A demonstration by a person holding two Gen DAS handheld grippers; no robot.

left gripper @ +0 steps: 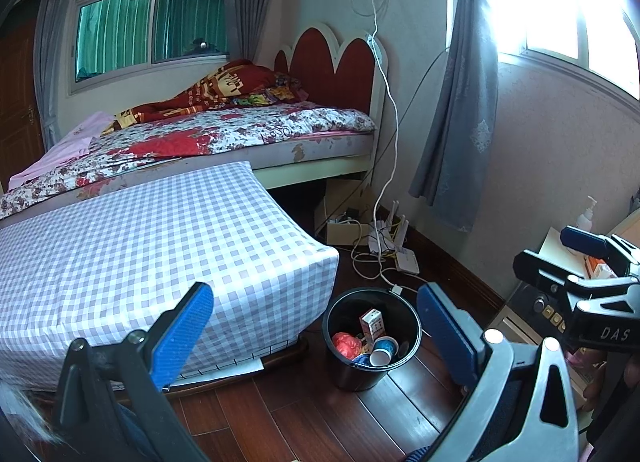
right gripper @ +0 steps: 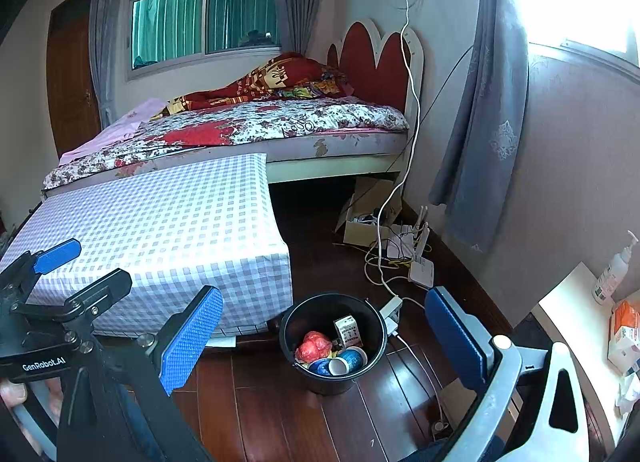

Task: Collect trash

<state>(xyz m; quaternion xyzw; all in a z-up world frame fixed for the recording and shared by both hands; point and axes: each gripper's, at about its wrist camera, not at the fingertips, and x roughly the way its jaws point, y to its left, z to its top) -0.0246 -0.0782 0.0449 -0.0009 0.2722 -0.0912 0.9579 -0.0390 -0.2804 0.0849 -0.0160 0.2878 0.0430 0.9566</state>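
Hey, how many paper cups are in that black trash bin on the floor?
2 visible, both in the black trash bin: one paper cup lying with its white mouth showing, another blue cup just left of it. More may be hidden underneath.

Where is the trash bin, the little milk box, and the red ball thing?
Trash bin [right gripper: 372,326], right wrist view, right rim.
Milk box [right gripper: 349,332], right wrist view, front face.
Red crumpled ball [right gripper: 314,346], right wrist view, its middle.

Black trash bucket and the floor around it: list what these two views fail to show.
- Black trash bucket: its bottom is hidden under the paper cups, carton and red wad, both views.
- Carton print: too small to read.
- Floor under the bed: in shadow.
- Right desk: cut off by the frame edge.
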